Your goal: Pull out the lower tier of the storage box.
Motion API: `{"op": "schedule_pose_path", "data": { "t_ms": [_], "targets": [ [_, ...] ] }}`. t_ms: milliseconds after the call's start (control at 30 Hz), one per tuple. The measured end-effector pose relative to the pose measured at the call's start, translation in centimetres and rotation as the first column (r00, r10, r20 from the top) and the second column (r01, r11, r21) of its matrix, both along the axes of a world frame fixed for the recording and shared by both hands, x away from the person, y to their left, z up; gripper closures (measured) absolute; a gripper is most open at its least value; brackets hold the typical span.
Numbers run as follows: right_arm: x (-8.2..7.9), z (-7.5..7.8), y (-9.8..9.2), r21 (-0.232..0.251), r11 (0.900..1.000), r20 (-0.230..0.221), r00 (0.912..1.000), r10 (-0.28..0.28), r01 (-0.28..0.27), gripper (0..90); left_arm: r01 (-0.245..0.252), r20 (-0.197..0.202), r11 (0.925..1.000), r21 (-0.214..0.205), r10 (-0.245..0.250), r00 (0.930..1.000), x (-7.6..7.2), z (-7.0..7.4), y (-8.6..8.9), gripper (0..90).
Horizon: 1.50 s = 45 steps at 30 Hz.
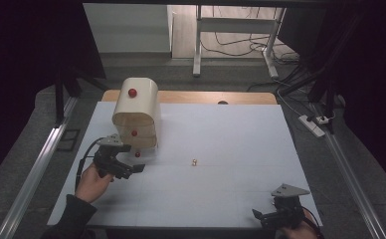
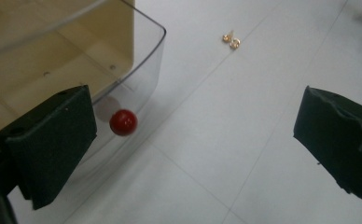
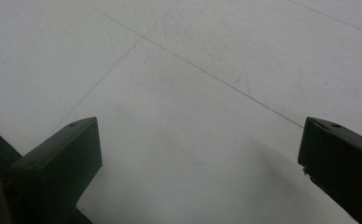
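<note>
at the front-left of the table [image 1: 221,129], the clear bottom drawer [image 2: 142,70] of the cream drawer cabinet [image 1: 139,107] stands pulled out, its red knob [image 2: 123,122] just beside the left gripper [image 1: 131,167]. jaws of that gripper are spread wide w/ nothing between them, knob sits free near the left jaw. small gold earrings [image 2: 231,40] lie on the white top, well apart to the right. right gripper [image 1: 263,216] rests at the near-right edge, jaws wide apart & empty.
</note>
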State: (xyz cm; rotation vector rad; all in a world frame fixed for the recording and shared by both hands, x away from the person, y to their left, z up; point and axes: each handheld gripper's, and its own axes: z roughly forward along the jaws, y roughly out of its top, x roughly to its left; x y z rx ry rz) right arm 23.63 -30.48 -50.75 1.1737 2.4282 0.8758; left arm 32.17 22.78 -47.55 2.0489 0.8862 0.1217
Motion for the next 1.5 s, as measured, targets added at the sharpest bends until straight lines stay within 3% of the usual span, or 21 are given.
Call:
{"op": "schedule_pose_path", "data": {
  "t_ms": [67, 167, 233, 467, 567, 667, 800, 967, 1167, 1500],
  "targets": [
    [0.0, 0.0, 0.0, 0.0, 1.0, -0.002, 1.0, -0.001, 0.001, 0.0, 0.004, 0.001, 0.9999, -0.016, -0.004, 1.0, 0.3, 0.3, -0.2, 0.0],
    [0.1, 0.0, 0.0, 0.0, 1.0, -0.008, 1.0, -0.001, 0.001, 0.0, 0.0, 0.022, 0.9998, 0.021, -0.001, 0.9997, 0.7, 0.6, -0.6, 0.0],
    [0.1, 0.0, 0.0, 0.001, 1.0, -0.008, 1.0, -0.002, 0.002, 0.0, -0.004, 0.011, 0.9997, 0.024, 0.004, 0.9999, 1.2, 0.7, -0.8, 0.0],
    [0.1, 0.0, 0.0, -0.002, 1.0, -0.01, 0.9999, 0.001, -0.001, 0.0, -0.04, -0.018, 0.9923, 0.117, 0.043, 0.9989, 2.3, -0.1, -1.4, 4.0],
    [0.1, 0.0, 0.0, -0.002, 1.0, -0.011, 0.9999, 0.001, -0.001, 0.0, -0.015, -0.044, 0.9937, 0.111, 0.02, 0.9988, 2.7, -0.5, -1.1, 5.3],
    [0.1, 0.0, 0.0, -0.002, 1.0, -0.011, 0.9999, 0.002, -0.002, 0.0, -0.017, -0.037, 0.9881, 0.153, 0.023, 0.9991, 2.8, -0.7, -1.2, 8.4],
    [0.1, 0.0, 0.0, -0.001, 1.0, -0.012, 0.9999, 0.002, -0.002, 0.0, -0.053, -0.019, 0.9847, 0.166, 0.056, 0.9982, 2.7, -0.6, -1.0, 18.9],
    [0.1, 0.0, 0.0, 0.0, 1.0, -0.013, 0.9999, 0.003, -0.003, 0.0, -0.088, 0.002, 0.9763, 0.198, 0.089, 0.996, 2.4, -0.5, -0.6, 38.8],
    [0.1, 0.0, 0.0, 0.002, 1.0, -0.013, 0.9999, 0.004, -0.004, 0.0, -0.091, -0.015, 0.972, 0.217, 0.096, 0.9953, 2.0, -0.8, -0.3, 55.0],
    [0.1, 0.0, 0.0, 0.002, 1.0, -0.014, 0.9999, 0.008, -0.008, 0.0, -0.077, -0.02, 0.9738, 0.214, 0.083, 0.9963, 1.5, -1.1, -0.3, 57.5]
  ]
}}
